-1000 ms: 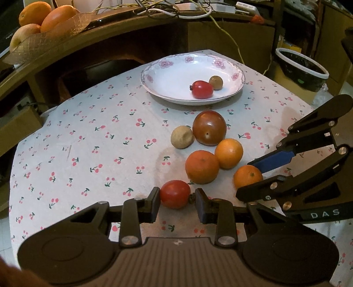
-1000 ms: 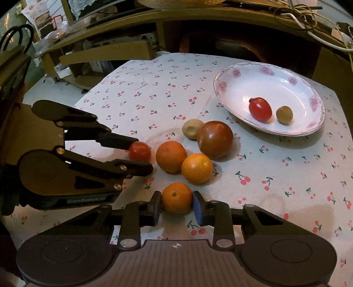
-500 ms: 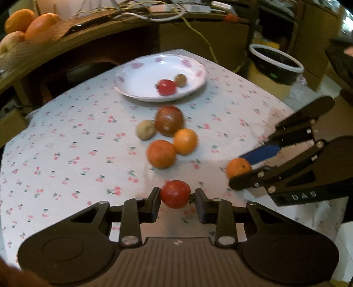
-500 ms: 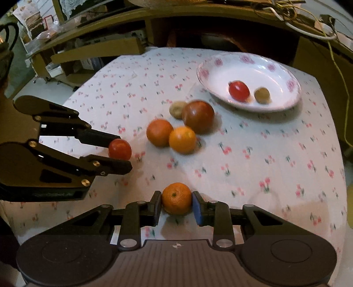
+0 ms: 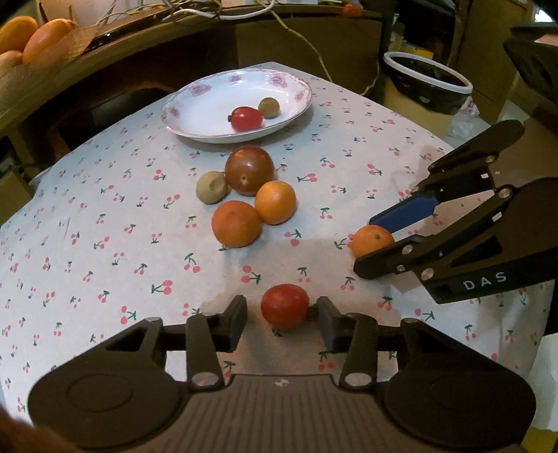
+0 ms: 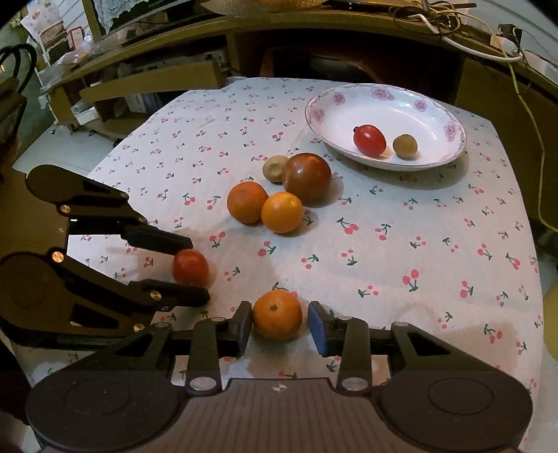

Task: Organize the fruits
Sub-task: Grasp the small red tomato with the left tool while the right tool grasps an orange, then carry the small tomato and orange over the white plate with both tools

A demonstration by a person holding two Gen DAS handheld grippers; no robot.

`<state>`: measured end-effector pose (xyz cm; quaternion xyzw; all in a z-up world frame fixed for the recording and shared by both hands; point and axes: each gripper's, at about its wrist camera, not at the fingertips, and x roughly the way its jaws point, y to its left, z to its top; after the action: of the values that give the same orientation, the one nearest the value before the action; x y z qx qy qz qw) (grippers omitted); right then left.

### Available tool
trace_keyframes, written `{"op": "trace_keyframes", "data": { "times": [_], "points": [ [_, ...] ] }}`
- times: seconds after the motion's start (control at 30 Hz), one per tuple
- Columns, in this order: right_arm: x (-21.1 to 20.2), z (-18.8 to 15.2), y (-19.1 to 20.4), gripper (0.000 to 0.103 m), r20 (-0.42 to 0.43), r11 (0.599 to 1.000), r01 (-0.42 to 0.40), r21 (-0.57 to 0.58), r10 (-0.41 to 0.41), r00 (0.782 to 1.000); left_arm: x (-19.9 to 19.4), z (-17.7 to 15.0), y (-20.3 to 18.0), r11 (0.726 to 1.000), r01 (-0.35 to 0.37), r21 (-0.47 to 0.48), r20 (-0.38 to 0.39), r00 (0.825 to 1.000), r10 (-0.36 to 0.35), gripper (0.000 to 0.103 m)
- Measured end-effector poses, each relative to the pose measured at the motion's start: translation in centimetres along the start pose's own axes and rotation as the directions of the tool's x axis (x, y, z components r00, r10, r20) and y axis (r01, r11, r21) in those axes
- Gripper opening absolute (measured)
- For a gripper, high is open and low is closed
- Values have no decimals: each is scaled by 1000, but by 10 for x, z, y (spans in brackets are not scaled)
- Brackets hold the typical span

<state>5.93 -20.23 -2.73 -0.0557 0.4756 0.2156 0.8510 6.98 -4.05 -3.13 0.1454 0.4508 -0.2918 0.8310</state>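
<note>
My left gripper (image 5: 281,319) is open around a small red tomato (image 5: 285,306) that rests on the cloth near the front edge; it also shows in the right wrist view (image 6: 190,267). My right gripper (image 6: 279,325) is open around a small orange (image 6: 277,314), seen from the left too (image 5: 371,239). A white flowered plate (image 5: 195,122) at the back holds a red tomato (image 5: 246,118) and a small brown fruit (image 5: 269,107). Two oranges (image 5: 236,223), a dark tomato (image 5: 249,169) and a tan fruit (image 5: 211,186) cluster mid-table.
The round table wears a cherry-print cloth (image 5: 104,216). A wooden shelf behind carries a basket of oranges (image 5: 31,31) and cables. A dark bin with a white rim (image 5: 427,82) stands on the floor at the back right.
Both grippers have pulled their fruits toward the front edge, set them on the cloth and opened. The jaws now stand apart from the tomato and the orange.
</note>
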Motion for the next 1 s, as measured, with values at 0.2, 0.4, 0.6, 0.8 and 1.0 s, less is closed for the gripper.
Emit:
{"op": "trace_keyframes", "data": {
  "times": [0.2, 0.4, 0.6, 0.8, 1.0],
  "points": [
    [-3, -2, -2, 39, -3, 1000, -14, -5, 14, 1000, 0, 1, -4, 1000, -3, 7, -8, 1000, 3, 50],
    [-4, -3, -3, 39, -8, 1000, -16, 8, 16, 1000, -1, 1, -3, 1000, -9, -21, -23, 1000, 9, 44],
    [-4, -2, -3, 31, -14, 1000, -19, 0, 19, 1000, 0, 3, 1, 999, -26, -42, -24, 999, 25, 37],
    [-4, 0, -3, 31, -17, 1000, -3, 5, 3, 1000, 0, 10, -1, 998, -40, -38, -15, 999, 40, 37],
    [-9, 8, -10, 30, 13, 1000, 10, 29, -10, 1000, -4, 27, -6, 999, -41, -29, 24, 999, 42, 37]
  ]
}}
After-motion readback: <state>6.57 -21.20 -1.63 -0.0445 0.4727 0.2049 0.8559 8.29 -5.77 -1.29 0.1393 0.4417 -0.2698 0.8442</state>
